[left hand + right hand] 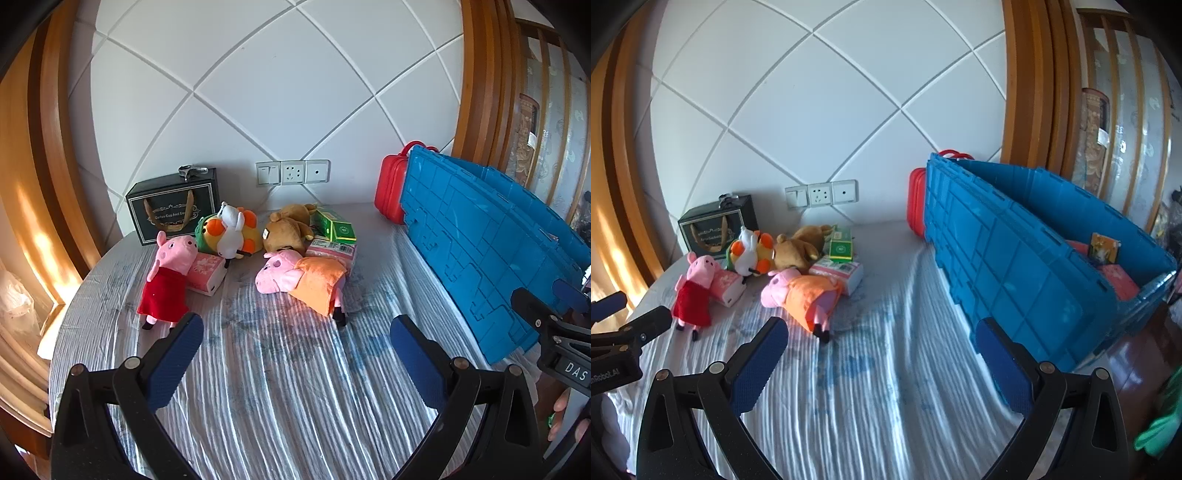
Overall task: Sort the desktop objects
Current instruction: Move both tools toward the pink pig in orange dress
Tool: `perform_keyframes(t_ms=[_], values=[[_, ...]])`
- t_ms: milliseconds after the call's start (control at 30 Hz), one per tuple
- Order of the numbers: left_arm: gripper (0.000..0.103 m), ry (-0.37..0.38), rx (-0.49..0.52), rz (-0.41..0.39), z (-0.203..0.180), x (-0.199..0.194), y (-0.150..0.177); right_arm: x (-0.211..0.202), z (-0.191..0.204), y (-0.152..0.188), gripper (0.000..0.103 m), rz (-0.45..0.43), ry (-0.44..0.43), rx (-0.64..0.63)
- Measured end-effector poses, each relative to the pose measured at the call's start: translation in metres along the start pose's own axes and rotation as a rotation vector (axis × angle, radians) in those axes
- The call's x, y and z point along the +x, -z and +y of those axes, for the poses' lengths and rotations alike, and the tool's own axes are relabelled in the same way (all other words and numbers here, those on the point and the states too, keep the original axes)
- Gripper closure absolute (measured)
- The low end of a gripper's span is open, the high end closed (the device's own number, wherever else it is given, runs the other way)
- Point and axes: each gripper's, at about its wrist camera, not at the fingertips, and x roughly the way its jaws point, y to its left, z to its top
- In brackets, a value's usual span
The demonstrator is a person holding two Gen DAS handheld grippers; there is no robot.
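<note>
Pink plush pigs (pixel 295 280), tissue packs (pixel 207 275) and other soft toys lay heaped by the wall, waiting for sorting. Both the left gripper (pixel 295 354) and right gripper (pixel 881 363) hovered spread wide, empty, presumably ready to carry items into the blue plastic crate (pixel 1015 258) alongside.

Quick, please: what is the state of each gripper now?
Left gripper: open, holding nothing.
Right gripper: open, holding nothing.

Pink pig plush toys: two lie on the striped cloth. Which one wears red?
The pig in the red dress, on the left beside the pink tissue pack. The other pig, nearer the blue crate, wears orange.
</note>
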Motion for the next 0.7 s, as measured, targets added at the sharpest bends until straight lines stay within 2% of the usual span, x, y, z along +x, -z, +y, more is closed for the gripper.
perform_keyframes(t_ms=[233,400,700], values=[[0.000,-0.036,-0.048,0.059,0.022,0.031,-0.001,0.033,0.008,-0.003,0.000,0.048,-0.031,-0.008],[0.000,-0.055,-0.089,0.135,0.041,0.066,-0.001,0.066,0.016,-0.004,0.000,0.096,-0.053,-0.014],[0.000,-0.084,-0.142,0.299,0.085,0.164,0.005,0.168,0.043,0.009,0.000,0.281,-0.152,-0.061]])
